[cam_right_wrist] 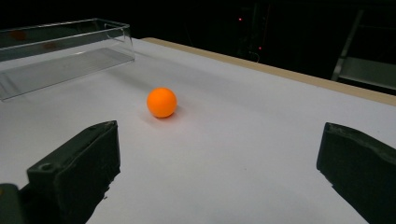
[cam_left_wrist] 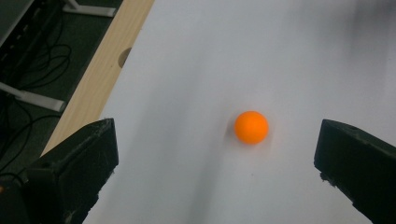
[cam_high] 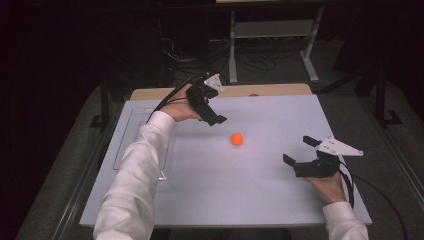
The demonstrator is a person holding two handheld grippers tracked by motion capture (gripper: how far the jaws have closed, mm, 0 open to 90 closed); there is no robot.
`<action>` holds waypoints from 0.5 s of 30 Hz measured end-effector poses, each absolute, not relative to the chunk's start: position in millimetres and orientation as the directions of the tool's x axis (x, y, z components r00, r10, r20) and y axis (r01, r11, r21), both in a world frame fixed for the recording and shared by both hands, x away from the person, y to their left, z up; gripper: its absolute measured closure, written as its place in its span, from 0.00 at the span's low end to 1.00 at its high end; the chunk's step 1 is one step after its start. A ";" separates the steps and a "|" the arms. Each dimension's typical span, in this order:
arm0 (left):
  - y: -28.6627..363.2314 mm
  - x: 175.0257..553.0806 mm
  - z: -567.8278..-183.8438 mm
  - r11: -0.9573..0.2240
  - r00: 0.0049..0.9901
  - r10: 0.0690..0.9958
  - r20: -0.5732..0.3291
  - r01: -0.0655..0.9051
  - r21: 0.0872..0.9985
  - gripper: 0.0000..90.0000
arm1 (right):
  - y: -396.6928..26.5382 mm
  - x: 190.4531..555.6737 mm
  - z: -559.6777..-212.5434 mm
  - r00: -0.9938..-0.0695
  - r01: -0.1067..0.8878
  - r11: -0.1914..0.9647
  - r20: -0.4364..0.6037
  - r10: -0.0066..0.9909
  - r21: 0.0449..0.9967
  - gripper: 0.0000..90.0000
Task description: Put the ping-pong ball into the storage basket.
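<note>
A small orange ball (cam_high: pixel 237 139) rests on the white tabletop (cam_high: pixel 260 190), near its middle. My left gripper (cam_high: pixel 216 107) is held above the far-left part of the table, up and to the left of the ball, tilted down toward it. In the left gripper view the ball (cam_left_wrist: pixel 251 127) lies ahead between the wide-apart jaws of that gripper (cam_left_wrist: pixel 215 140), apart from both. My right gripper (cam_high: pixel 296 148) is low at the right, open, pointing left toward the ball. In the right gripper view the ball (cam_right_wrist: pixel 162 102) sits ahead of the gripper (cam_right_wrist: pixel 219 140), left of centre.
A clear plastic tray (cam_high: pixel 131 135) lies along the table's left side and appears as an upright clear wall (cam_right_wrist: pixel 65 51) beyond the ball. A wooden strip (cam_high: pixel 270 90) with a hole (cam_left_wrist: pixel 124 56) edges the far side. Cables and a white stand (cam_high: pixel 272 30) are on the floor beyond.
</note>
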State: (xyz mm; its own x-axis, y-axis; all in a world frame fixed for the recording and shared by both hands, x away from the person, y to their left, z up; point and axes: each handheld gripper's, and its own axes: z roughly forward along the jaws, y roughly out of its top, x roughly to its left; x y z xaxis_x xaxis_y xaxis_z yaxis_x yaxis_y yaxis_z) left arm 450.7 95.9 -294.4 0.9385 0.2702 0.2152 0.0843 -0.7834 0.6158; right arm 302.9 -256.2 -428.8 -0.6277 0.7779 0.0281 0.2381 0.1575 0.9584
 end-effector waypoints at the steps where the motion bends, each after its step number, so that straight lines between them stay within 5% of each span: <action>1: 94.6 451.6 -295.2 -0.784 0.940 0.266 0.215 0.081 0.616 0.00 | -256.0 302.7 -428.7 -0.628 0.238 0.160 0.026 0.778 0.958 0.00; 15: 78.3 460.0 -304.8 -0.799 0.946 0.247 0.212 0.074 0.597 0.00 | -256.8 301.8 -428.4 -0.626 0.239 0.155 0.030 0.779 0.959 0.00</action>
State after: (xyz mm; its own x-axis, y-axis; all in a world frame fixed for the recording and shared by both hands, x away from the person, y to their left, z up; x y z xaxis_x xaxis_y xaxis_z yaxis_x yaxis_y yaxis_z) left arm 460.0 78.3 -304.8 0.9456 0.2466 0.2123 0.0743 -0.7988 0.5970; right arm 301.8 -256.8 -428.4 -0.6264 0.7789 0.0299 0.2390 0.1554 0.9585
